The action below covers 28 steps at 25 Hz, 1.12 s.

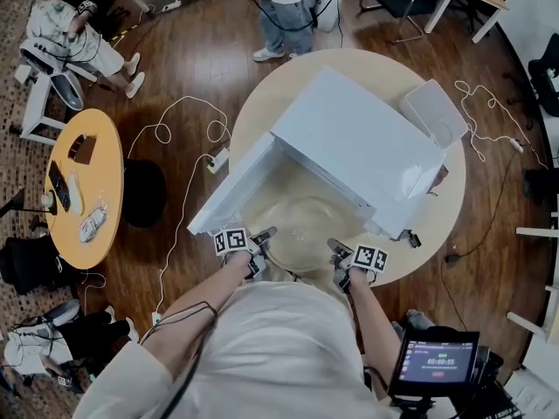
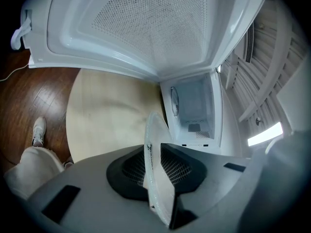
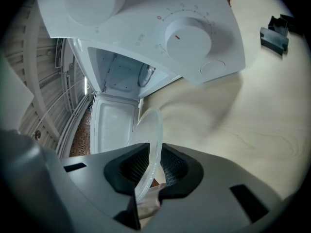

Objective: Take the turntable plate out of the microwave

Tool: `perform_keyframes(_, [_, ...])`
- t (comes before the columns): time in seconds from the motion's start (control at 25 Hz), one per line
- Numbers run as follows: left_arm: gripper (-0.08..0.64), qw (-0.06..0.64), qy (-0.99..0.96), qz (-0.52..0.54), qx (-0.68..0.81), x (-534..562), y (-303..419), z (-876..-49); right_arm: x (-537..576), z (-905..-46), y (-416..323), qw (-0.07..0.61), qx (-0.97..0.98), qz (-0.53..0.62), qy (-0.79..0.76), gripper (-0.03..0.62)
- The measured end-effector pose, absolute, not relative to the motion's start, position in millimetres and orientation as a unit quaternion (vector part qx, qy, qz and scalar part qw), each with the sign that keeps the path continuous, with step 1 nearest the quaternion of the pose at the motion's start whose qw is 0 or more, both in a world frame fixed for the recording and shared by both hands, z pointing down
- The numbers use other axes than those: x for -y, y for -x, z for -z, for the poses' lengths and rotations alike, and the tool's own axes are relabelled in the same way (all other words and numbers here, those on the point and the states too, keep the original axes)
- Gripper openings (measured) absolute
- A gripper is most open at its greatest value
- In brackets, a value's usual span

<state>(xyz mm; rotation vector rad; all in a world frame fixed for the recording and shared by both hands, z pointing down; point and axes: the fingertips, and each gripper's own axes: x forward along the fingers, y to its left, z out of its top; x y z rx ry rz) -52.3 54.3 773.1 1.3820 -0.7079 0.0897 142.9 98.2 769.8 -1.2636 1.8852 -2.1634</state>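
Two grippers pinch the turntable plate (image 1: 301,223) at the mouth of the microwave (image 1: 358,138).
The left gripper (image 1: 266,234) and right gripper (image 1: 336,247) each have jaws nearly together, pads pressed on the clear plate's near rim, one at its left and one at its right. The round plate lies about flat, just in front of the open cavity, over the table (image 1: 262,103). Print around the dial (image 3: 188,41) is too small to read.
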Motion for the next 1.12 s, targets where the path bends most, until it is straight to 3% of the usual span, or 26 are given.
perform_keyframes(1.12, [0.058, 0.719, -0.61, -0.038, 0.33, -55.4, 49.6, -779.1, -97.8, -778.4, -146.5, 0.002, -0.593, 0.699, 0.401, 0.049])
